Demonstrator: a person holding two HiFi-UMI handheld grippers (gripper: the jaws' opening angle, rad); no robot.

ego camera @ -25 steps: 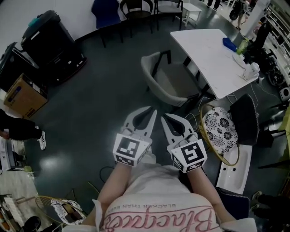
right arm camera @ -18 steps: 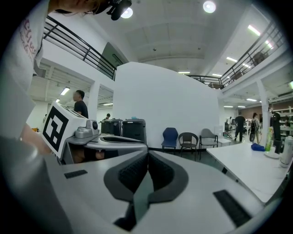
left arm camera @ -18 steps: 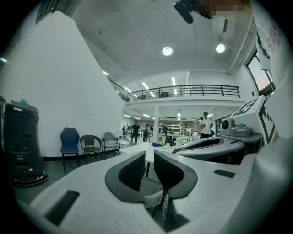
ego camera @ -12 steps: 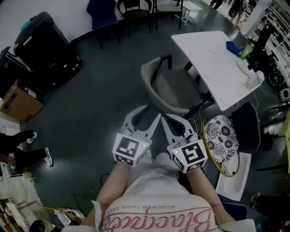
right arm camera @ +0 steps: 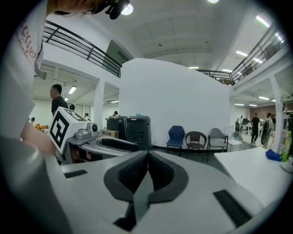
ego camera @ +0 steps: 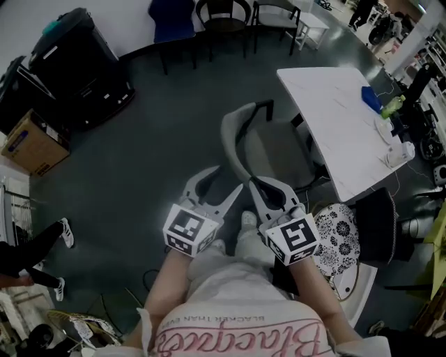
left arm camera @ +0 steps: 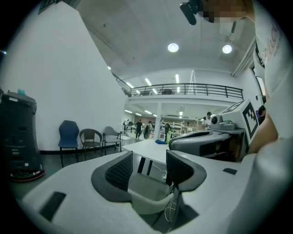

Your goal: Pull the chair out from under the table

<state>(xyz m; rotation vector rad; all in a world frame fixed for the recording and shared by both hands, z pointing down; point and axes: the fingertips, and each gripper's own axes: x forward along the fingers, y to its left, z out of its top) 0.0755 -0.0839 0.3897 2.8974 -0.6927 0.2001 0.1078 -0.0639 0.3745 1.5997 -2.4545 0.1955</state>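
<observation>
The grey tub chair [ego camera: 275, 150] stands with its seat toward the white table [ego camera: 334, 118], its curved back toward me. My left gripper [ego camera: 216, 180] hovers at the back's near rim. Its jaws have just been opening and now stand apart, with the chair's rim [left arm camera: 146, 194] showing low between them; the pads do not press on it. Just to its right, my right gripper [ego camera: 268, 188] is over the chair's near edge. In the right gripper view its pads [right arm camera: 147, 160] meet, and only a thin grey strip shows in the slit below.
A black machine [ego camera: 70, 63] and a cardboard box [ego camera: 31, 143] stand at the left. Spare chairs [ego camera: 174, 17] line the far wall. A round patterned seat [ego camera: 334, 240] and cables lie right of my legs. A person's legs [ego camera: 28, 251] are at the far left.
The left gripper's jaws have parted. Both grippers now sit closer to the chair's back. The person at the left has walked further down the picture.
</observation>
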